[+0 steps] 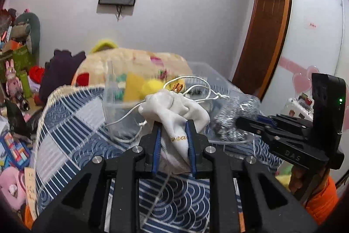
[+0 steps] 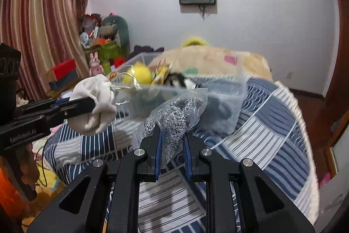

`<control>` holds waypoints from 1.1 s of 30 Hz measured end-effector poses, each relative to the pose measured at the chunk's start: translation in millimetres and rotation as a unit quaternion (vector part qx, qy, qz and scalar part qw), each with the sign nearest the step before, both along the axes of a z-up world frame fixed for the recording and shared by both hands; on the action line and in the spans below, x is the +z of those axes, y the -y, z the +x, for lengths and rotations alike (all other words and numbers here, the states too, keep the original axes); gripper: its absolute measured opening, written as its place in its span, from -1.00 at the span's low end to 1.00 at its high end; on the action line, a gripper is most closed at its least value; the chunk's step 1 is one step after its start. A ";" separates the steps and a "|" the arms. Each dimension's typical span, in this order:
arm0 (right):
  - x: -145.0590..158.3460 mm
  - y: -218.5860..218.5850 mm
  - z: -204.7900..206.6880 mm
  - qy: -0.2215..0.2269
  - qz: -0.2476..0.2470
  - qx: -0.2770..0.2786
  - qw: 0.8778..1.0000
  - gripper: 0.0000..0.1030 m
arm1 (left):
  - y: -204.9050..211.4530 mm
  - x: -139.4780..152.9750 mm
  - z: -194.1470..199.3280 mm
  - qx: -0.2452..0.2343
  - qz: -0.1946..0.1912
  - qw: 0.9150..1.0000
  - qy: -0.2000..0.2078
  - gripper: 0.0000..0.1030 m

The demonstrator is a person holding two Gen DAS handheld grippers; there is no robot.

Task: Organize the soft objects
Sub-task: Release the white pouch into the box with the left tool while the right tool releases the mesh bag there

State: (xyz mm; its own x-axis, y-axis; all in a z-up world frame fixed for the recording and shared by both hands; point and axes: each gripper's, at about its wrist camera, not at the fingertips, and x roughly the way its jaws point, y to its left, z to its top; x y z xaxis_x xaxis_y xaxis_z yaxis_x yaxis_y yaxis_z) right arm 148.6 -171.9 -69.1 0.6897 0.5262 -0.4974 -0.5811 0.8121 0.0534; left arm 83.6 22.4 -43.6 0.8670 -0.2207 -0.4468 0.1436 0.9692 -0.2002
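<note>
White drawstring pouch [image 1: 174, 110] sits clenched in the left gripper [image 1: 173, 130] at frame centre; the right gripper [image 2: 171, 134] grips a bagged grey knit [image 2: 174, 117]. Dangling cord [image 1: 196, 88] could snag the clear bin [image 2: 229, 88] rim.

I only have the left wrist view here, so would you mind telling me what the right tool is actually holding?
Observer: The right tool is shut on grey speckled knitwear in a clear plastic bag, held above the striped bedspread.
Operator: Thank you. How does my white pouch look from that side?
Observer: The white pouch bulges out on both sides of the left tool, with its cord trailing toward the clear bin.
Operator: And is anything in the room to the left of my view?
Observer: Yes, striped pink and cream curtains hang beside the cluttered corner.
</note>
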 end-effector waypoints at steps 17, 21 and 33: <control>43.9 2.6 34.1 0.060 0.005 -0.045 0.997 -0.69 | 12.4 27.4 61.8 -0.007 0.006 1.000 0.025 -0.59; 38.9 -4.9 48.0 0.050 -0.003 -0.046 0.998 -0.69 | 16.1 18.5 85.0 -0.011 -0.004 1.000 0.004 -0.59; 19.1 -26.1 75.6 0.001 -0.029 -0.034 0.999 -0.70 | 25.3 -1.2 118.2 -0.007 0.009 1.000 -0.016 -0.58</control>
